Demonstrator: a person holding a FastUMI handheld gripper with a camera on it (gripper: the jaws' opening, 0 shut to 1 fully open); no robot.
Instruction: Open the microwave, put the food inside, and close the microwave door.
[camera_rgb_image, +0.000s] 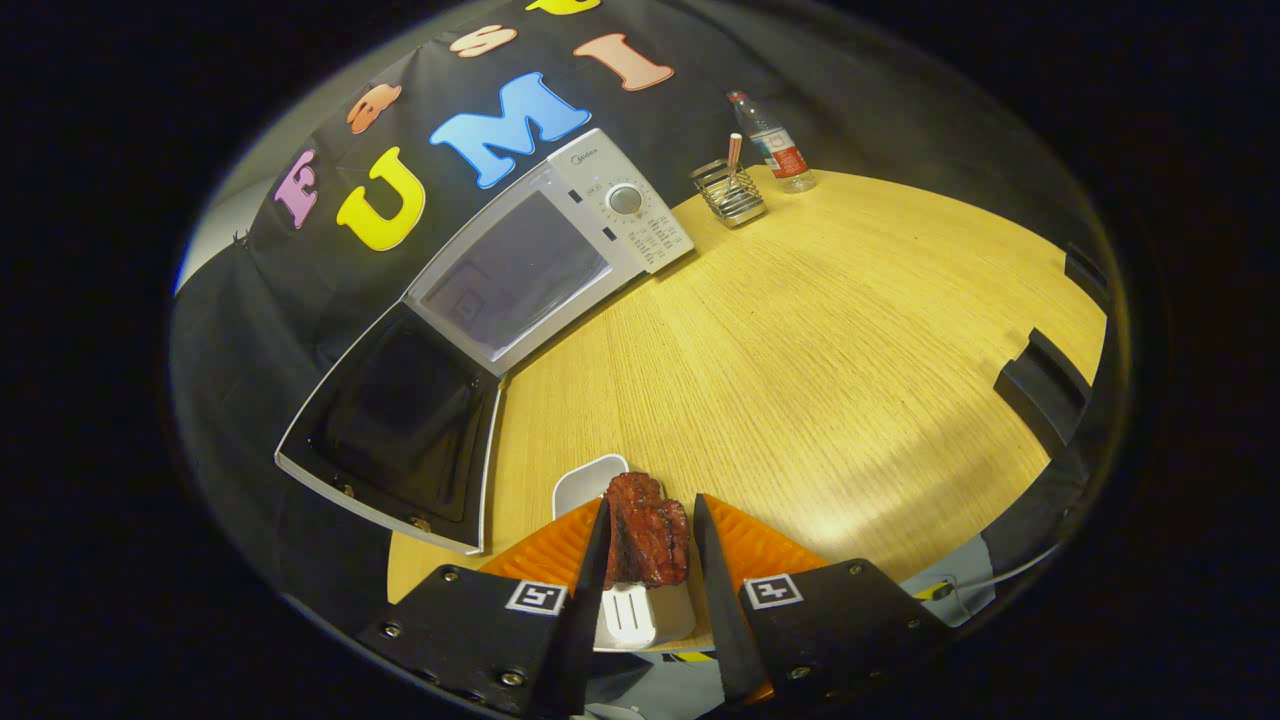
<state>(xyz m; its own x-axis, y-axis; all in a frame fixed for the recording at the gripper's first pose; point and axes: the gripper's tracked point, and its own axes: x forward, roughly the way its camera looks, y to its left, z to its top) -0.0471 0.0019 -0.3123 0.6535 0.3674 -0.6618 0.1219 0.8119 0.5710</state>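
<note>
Wood-grain table (820, 340) fills the booth floor area, with the black cloth wall behind it.

**Jaw state.** The gripper (648, 525) is closed on the food (647, 540), a dark red-brown piece of meat. Both fingers press against its sides; it sits upright between them. Whether it is already lifted clear cannot be told.

**Immediately around the jaws.** A white dish (590, 480) lies just beneath and behind the food, with part of its rim showing beyond the left finger and another white part below the food between the finger bases.

**Further out.** The microwave (560, 250) stands beyond the fingers and to their left, against the cloth wall. Its door (400, 430) is swung fully open toward the gripper, dark inner face showing. The cavity opening appears pale and unoccupied. The control panel with one dial sits at the far end of the housing.

**Beyond the microwave.** A wire holder (730, 192) and a plastic bottle (772, 142) stand near the table's far edge, well apart from the work path.

**Task progress (judgement).**
- Done: door opened; food grasped.
- Left: carry the food to the cavity, release it inside, withdraw, close the door.

Roughly the first third appears complete. The open door lies between the gripper and the cavity, so the approach likely needs to pass around it.
</note>
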